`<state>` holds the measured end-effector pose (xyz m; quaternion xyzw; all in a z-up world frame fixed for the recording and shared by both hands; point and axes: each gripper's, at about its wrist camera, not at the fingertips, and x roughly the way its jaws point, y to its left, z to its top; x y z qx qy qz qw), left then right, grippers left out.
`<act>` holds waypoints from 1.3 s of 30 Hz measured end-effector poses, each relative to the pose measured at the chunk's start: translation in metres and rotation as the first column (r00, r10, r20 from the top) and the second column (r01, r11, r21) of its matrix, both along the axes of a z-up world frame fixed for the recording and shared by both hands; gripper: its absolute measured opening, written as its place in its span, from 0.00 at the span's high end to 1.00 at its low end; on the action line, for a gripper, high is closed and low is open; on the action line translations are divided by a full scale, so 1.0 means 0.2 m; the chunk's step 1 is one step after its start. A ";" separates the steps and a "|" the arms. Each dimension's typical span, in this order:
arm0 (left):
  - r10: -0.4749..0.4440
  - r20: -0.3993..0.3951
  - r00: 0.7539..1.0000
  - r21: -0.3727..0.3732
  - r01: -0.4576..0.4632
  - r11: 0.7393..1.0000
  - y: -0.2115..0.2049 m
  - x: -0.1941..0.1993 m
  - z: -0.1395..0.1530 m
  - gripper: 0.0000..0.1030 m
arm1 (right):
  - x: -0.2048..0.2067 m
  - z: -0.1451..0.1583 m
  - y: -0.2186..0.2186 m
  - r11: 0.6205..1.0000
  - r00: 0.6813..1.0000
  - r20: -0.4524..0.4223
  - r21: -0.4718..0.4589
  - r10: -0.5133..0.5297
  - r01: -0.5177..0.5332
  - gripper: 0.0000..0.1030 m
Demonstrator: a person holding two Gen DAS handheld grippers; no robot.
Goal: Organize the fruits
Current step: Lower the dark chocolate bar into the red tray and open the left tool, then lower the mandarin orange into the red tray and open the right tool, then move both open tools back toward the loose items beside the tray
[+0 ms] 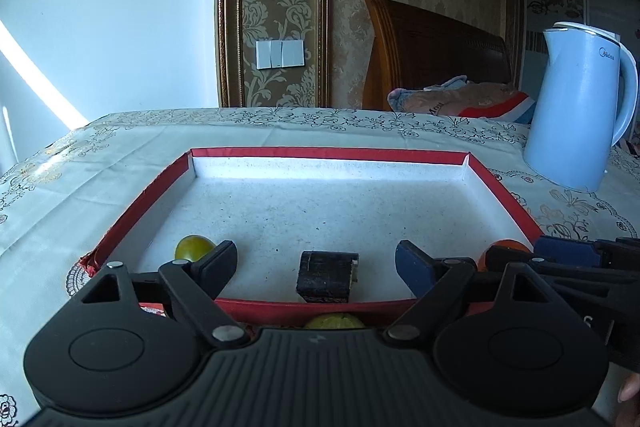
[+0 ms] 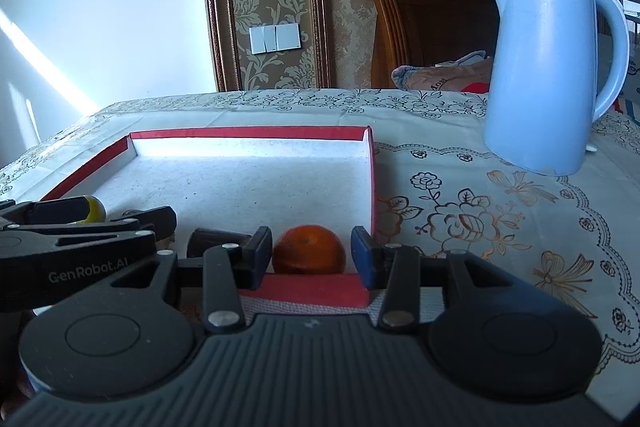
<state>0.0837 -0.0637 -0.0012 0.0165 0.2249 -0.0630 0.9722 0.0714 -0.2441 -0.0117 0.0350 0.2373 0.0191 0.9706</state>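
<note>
A red-rimmed tray (image 1: 328, 153) with a white floor lies on the tablecloth. My left gripper (image 1: 316, 263) is open over its near edge. A dark block (image 1: 326, 277) stands on the tray floor between the fingers, apart from both pads. A green-yellow fruit (image 1: 195, 247) rests in the tray just beyond the left finger. A second yellow-green fruit (image 1: 334, 321) shows outside the near rim, under the gripper. In the tray's near right corner my right gripper (image 2: 311, 251) is shut on an orange (image 2: 308, 249), with a pad close against each side.
A tall light-blue kettle (image 2: 548, 75) stands on the patterned cloth (image 2: 480, 227) to the right of the tray. Beyond the table's far edge are a wall and a wooden headboard (image 1: 432, 51) with bedding. The two grippers sit side by side at the tray's near rim.
</note>
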 end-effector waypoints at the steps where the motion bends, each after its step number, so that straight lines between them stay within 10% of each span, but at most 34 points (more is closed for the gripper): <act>1: 0.001 0.006 1.000 -0.001 -0.001 1.000 0.00 0.00 0.00 0.16 | 0.00 0.00 0.00 1.000 1.000 0.002 0.002 -0.001 0.001 0.60; 17: 0.159 0.080 0.984 -0.287 -0.130 0.949 0.43 -0.19 0.08 0.16 | -0.06 0.03 -0.02 0.999 0.999 0.037 0.039 -0.001 0.000 0.55; 39: 0.158 -0.055 0.986 -0.235 -0.166 0.958 0.59 -0.32 -0.01 0.16 | -0.35 -0.01 -0.10 0.971 0.992 0.019 0.203 0.123 -0.124 0.38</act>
